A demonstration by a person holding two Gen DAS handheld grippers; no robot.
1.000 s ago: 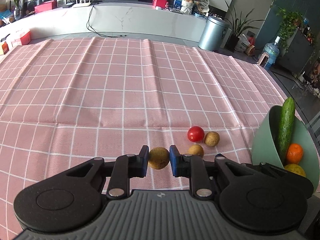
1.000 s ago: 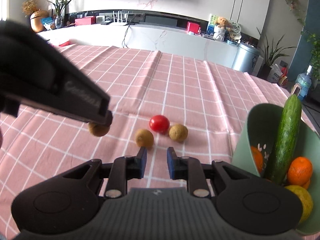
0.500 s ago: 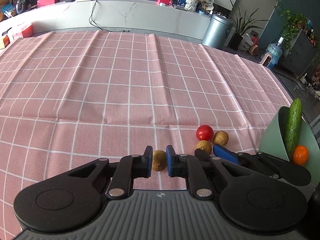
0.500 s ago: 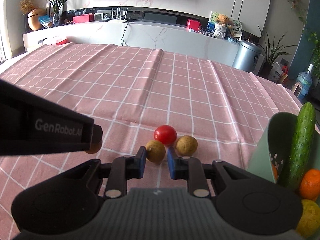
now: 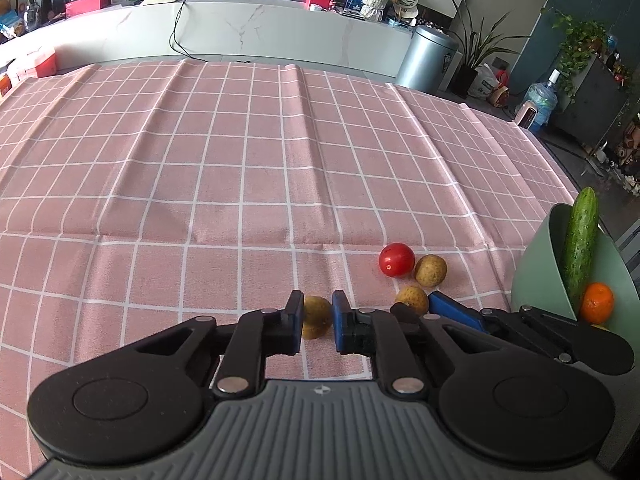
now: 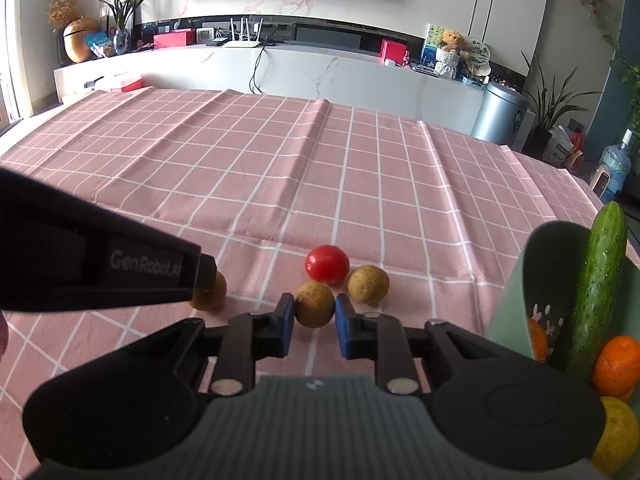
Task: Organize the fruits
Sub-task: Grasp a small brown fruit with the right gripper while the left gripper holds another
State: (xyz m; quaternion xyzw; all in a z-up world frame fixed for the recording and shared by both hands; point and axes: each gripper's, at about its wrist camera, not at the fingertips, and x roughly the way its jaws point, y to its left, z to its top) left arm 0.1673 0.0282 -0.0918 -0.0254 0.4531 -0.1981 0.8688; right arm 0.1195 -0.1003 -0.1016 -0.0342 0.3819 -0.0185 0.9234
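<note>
With each small round brown fruit sitting between apart fingers near the pink checked tablecloth's right edge, we should close the left gripper and right gripper gently, centred, before lifting.

My fingertip pads are blue on black arms. Under them the tablecloth is pink with a white grid. On that cloth sit a red tomato and tan-brown round fruits. Beside the cloth, a pale green bowl holds a dark green cucumber and oranges.
</note>
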